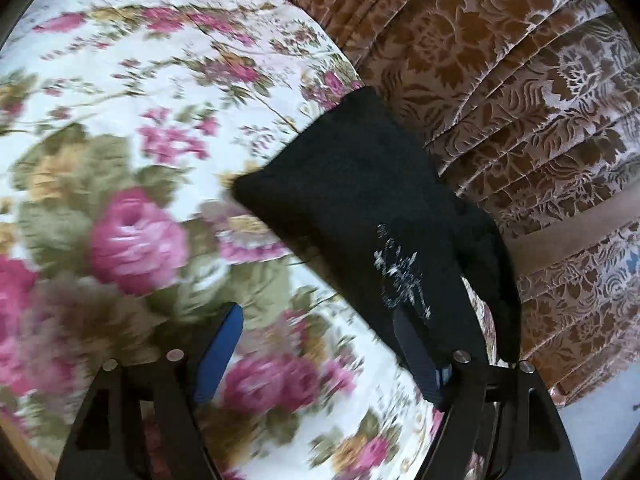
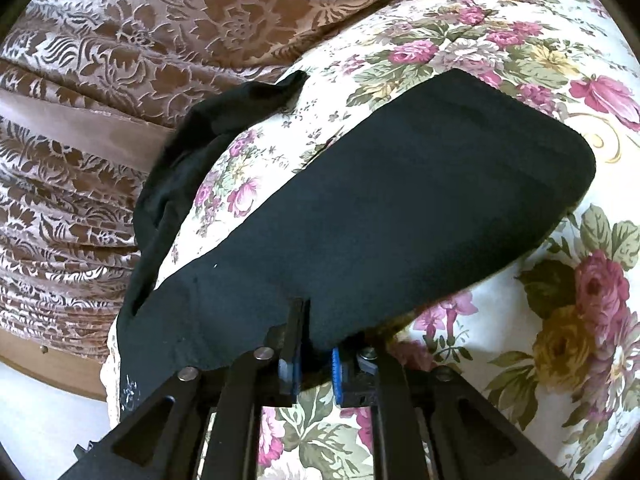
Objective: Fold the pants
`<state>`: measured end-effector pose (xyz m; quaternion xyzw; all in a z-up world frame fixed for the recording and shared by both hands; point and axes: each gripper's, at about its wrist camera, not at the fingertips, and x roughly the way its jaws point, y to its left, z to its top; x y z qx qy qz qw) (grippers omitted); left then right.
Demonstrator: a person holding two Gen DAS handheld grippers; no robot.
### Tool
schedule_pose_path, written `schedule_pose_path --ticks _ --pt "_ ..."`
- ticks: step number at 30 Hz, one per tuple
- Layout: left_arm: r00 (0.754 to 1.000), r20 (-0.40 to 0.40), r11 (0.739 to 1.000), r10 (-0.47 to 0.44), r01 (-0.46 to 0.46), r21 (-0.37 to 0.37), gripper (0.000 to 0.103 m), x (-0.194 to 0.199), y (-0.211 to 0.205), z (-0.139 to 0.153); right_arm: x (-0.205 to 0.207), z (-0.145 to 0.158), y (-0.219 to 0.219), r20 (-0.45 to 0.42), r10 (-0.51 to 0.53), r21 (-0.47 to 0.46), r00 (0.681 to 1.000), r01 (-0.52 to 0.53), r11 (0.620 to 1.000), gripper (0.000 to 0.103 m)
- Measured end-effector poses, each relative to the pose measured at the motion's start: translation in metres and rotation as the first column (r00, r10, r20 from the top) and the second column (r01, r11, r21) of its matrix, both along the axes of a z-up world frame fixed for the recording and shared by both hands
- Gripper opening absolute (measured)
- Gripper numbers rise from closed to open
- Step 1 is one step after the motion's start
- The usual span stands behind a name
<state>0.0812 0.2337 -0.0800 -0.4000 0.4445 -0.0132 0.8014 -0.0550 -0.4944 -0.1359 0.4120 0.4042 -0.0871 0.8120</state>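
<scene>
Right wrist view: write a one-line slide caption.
Right claw shut on black pants lying on a floral bedspread.

The black, soft knit fabric pants (image 2: pixel 384 208) lay on a floral bedspread, spread in a broad flat panel with a rounded far corner in the right wrist view. A narrower dark strip of the same garment trailed along the bedspread's edge on the left side of that view, slightly bunched and creased. A small white printed mark showed near the lower left hem. In the left wrist view, the pants (image 1: pixel 360 200) appeared as a dark tapering flap, its corner raised off the bedspread, with a white speckled print visible on its lower part.
</scene>
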Motion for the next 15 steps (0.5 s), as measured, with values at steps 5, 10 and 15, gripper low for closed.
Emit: schedule_pose_path --ticks 5,10,15 --pt "1.0 -0.022 0.999 0.019 -0.02 -0.032 0.08 0.034 -0.009 -0.009 0.0 -0.005 -0.007 -0.026 -0.043 0.018 0.999 0.044 0.999 0.025" --pt "0.999 -0.03 0.997 0.034 -0.036 -0.065 0.041 0.055 -0.005 -0.017 0.0 -0.012 -0.017 -0.034 -0.075 0.043 0.997 0.077 0.996 0.026" --pt "1.0 -0.004 1.0 0.004 -0.004 0.019 0.007 0.062 -0.009 -0.01 0.006 -0.017 -0.019 -0.031 -0.086 0.044 0.996 0.087 0.995 0.022"
